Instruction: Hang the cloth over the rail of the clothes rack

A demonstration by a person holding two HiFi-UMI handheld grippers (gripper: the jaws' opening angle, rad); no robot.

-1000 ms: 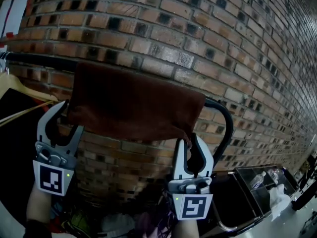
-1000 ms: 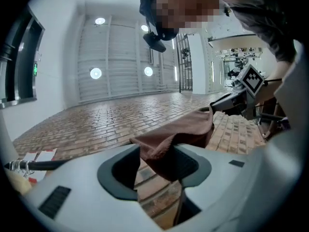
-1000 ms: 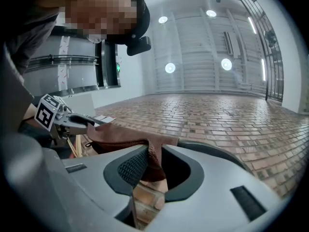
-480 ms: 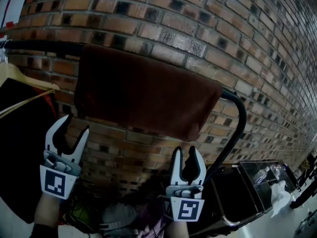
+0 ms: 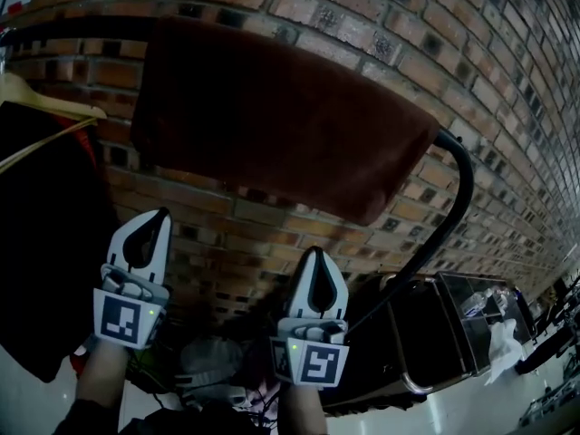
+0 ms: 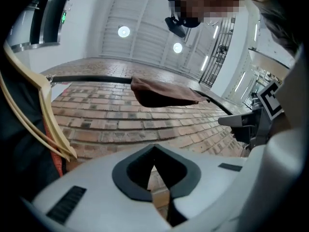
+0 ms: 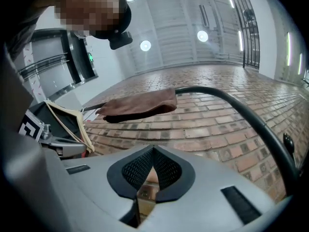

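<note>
A dark brown cloth (image 5: 272, 116) hangs draped over the black rail (image 5: 456, 184) of the clothes rack, in front of a brick wall. It also shows in the left gripper view (image 6: 164, 93) and the right gripper view (image 7: 140, 105). My left gripper (image 5: 161, 214) is below the cloth's left end and clear of it. My right gripper (image 5: 314, 252) is below its middle, also apart from it. Both pairs of jaws have just been closing and now stand shut with nothing between them (image 6: 154, 147) (image 7: 153, 150).
A wooden hanger (image 5: 45, 107) with a dark garment hangs on the rail at the left. The rail bends down at the right toward a black cart (image 5: 426, 333). Bags and clutter (image 5: 208, 370) lie low beneath the grippers. The brick wall (image 5: 362, 25) is close behind.
Both grippers have dropped away from the cloth's lower edge. Their jaws were open and are now shut. The cloth stays draped on the rail.
</note>
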